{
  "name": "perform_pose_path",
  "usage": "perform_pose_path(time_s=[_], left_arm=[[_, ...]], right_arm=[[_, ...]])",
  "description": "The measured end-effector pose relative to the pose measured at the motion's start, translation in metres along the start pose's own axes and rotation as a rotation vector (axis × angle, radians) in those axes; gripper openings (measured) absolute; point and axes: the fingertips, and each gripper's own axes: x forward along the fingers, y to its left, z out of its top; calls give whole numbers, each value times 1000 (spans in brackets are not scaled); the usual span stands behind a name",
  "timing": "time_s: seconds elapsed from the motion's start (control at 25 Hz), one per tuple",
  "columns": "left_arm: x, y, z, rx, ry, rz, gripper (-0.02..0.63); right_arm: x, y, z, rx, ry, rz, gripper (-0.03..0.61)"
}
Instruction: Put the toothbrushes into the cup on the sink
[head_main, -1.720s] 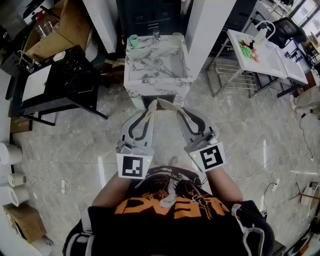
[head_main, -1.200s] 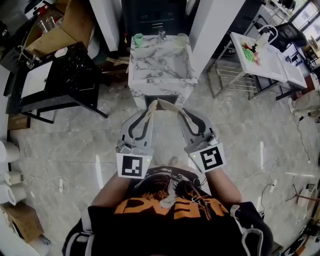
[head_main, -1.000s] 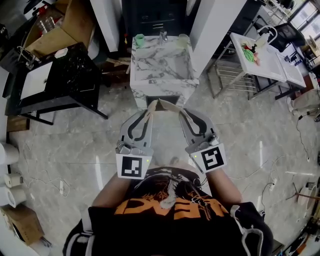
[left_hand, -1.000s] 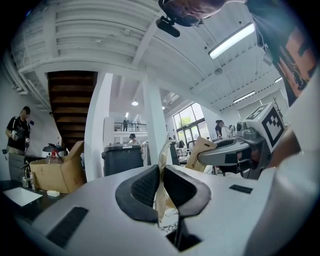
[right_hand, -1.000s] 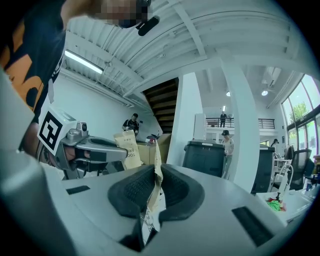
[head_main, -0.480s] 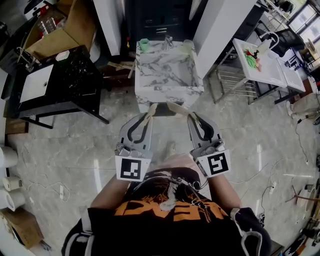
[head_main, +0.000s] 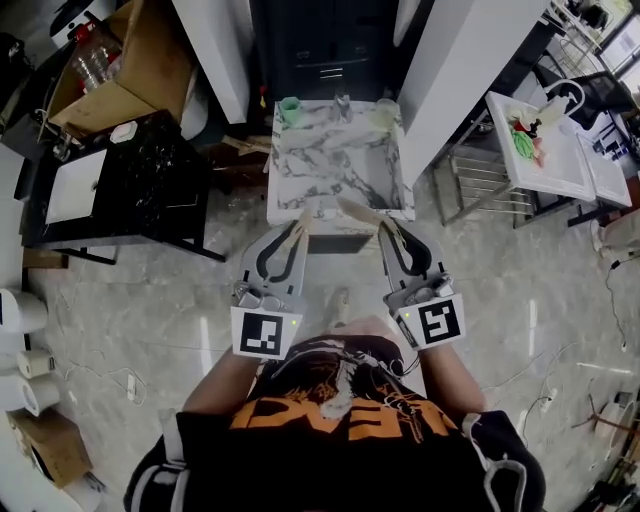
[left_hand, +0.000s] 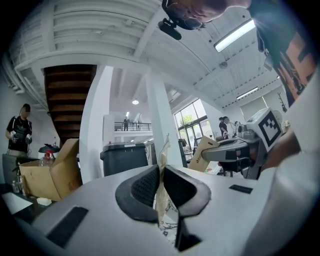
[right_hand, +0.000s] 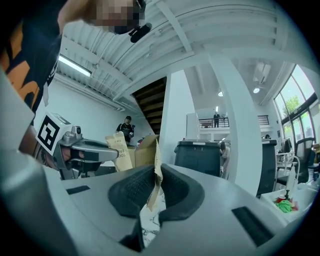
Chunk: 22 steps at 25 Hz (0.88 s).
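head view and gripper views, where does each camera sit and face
Head view: on the person's head, facing steeply down at marble sink, left gripper, right gripper, shirt.
Left gripper view: on that gripper, tilted upward along fingers shut on paper packet; shirt at upper right.
Right gripper view: likewise, gripping second packet.
Both gripper views share the dark bin and each other's gripper.

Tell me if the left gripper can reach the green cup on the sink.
Probably yes: nothing stands on the sink between the left gripper and green cup, though its jaws clamp a paper packet.
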Motion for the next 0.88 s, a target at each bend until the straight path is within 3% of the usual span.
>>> perform_pose_path(time_s=[0.28, 0.48, 0.88], left_arm=[[89, 8, 10, 27, -16, 37, 51], [125, 15, 5, 5, 8, 62, 51], [171, 47, -21, 14, 39, 49, 51]], right_arm=[[55, -66, -7, -17, -16, 93, 46], [80, -102, -21, 3, 0, 106, 46], [127, -125, -39, 38, 12, 89, 46]])
